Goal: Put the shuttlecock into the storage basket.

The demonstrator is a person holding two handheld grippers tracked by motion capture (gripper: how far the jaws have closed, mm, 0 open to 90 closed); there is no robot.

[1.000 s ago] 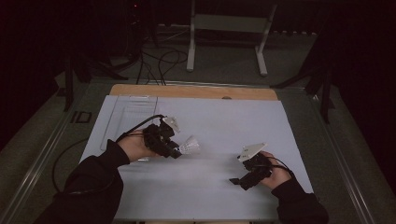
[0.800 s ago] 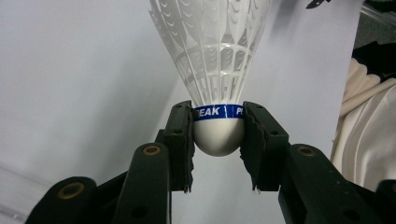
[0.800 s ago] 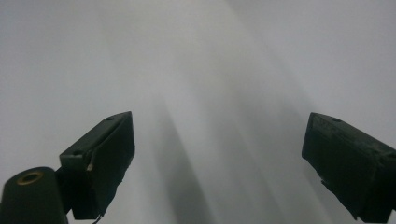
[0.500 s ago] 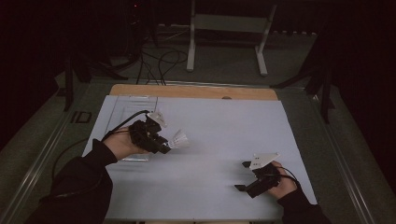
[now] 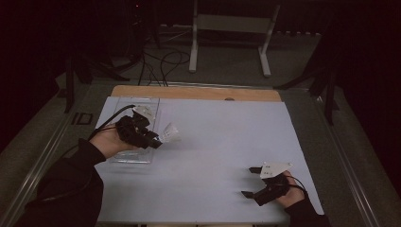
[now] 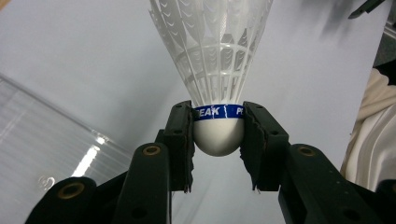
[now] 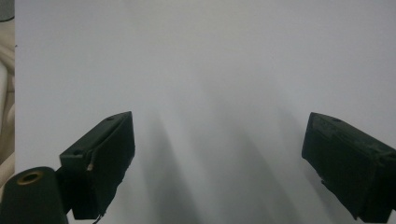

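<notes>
A white shuttlecock (image 6: pixel 217 70) with a blue band and a rounded white cork sits between my left gripper's (image 6: pixel 218 135) jaws, which press on the cork from both sides. In the high view the left gripper (image 5: pixel 161 140) hovers over the left part of the white sheet (image 5: pixel 213 142), and the shuttlecock (image 5: pixel 170 133) points its skirt to the right. My right gripper (image 5: pixel 250 182) rests low near the front right of the sheet, its jaws spread wide. In the right gripper view, the right gripper (image 7: pixel 219 163) has only bare white sheet between its jaws.
A clear plastic tray (image 5: pixel 137 158) lies on the sheet under the left hand; its ribbed surface (image 6: pixel 42 140) is in the left gripper view. A wooden board edge (image 5: pixel 194 92) runs along the far side. Beyond the table stand a white metal frame (image 5: pixel 231 28) and cables on the floor.
The left gripper has carried the shuttlecock left and away from me, over the clear tray. The right gripper has drifted right and toward the near edge, sinking closer to the sheet.
</notes>
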